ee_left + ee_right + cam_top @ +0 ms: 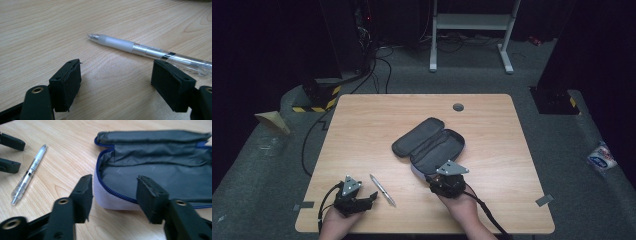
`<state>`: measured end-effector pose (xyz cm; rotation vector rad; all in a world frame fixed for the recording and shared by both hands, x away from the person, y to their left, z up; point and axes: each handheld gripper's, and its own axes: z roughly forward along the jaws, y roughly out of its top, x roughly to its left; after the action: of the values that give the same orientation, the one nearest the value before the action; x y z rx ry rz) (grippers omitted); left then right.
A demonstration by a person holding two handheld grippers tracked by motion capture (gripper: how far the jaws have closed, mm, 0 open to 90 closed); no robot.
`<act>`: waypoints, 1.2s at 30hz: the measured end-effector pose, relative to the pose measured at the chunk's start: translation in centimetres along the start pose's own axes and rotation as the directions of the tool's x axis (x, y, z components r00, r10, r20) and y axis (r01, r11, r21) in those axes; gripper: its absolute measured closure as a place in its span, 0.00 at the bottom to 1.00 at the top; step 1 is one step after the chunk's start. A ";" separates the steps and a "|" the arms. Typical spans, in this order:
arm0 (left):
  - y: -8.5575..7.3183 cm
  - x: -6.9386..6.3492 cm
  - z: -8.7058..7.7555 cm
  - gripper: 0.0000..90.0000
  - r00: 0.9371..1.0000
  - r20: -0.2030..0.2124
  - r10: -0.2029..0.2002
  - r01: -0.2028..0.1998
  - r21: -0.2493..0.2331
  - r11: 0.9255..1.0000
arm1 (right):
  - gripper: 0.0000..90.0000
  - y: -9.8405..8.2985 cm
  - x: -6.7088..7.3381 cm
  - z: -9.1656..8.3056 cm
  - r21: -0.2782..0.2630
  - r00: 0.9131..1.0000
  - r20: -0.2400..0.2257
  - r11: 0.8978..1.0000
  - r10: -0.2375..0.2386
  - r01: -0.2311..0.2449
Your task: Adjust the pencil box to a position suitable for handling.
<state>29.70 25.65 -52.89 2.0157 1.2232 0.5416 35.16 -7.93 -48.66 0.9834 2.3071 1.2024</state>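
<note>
Blue zipper trim on the unzipped pencil case [155, 170] appears in the right gripper view; its grey interior looks empty. Right gripper [113, 195] spread at its rim; left gripper [116, 86] spread beside the pen [140, 48].

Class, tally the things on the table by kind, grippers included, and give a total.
Pen: 1
Pencil case, unzipped and lying open: 1
Grippers: 2, the left gripper and the right gripper
Total: 4
</note>
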 end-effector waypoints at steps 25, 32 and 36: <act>0.0 -0.1 0.0 0.27 1.000 0.002 0.009 -0.009 0.003 1.000 | 0.66 1.7 -1.5 -1.3 -0.063 0.998 0.059 0.998 0.004 0.000; 0.0 -0.1 0.0 0.27 1.000 0.000 0.009 -0.009 0.004 1.000 | 0.64 1.0 -7.6 -1.3 -0.030 0.969 0.227 0.995 0.098 -0.094; 0.0 -0.2 0.0 0.29 1.000 0.000 0.015 -0.015 0.002 1.000 | 0.67 0.7 -10.4 -0.5 -0.025 0.956 0.236 0.985 0.172 -0.171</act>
<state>29.57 25.52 -52.88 2.0280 1.2101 0.5476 42.43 -15.42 -47.84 1.2746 2.0669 1.0855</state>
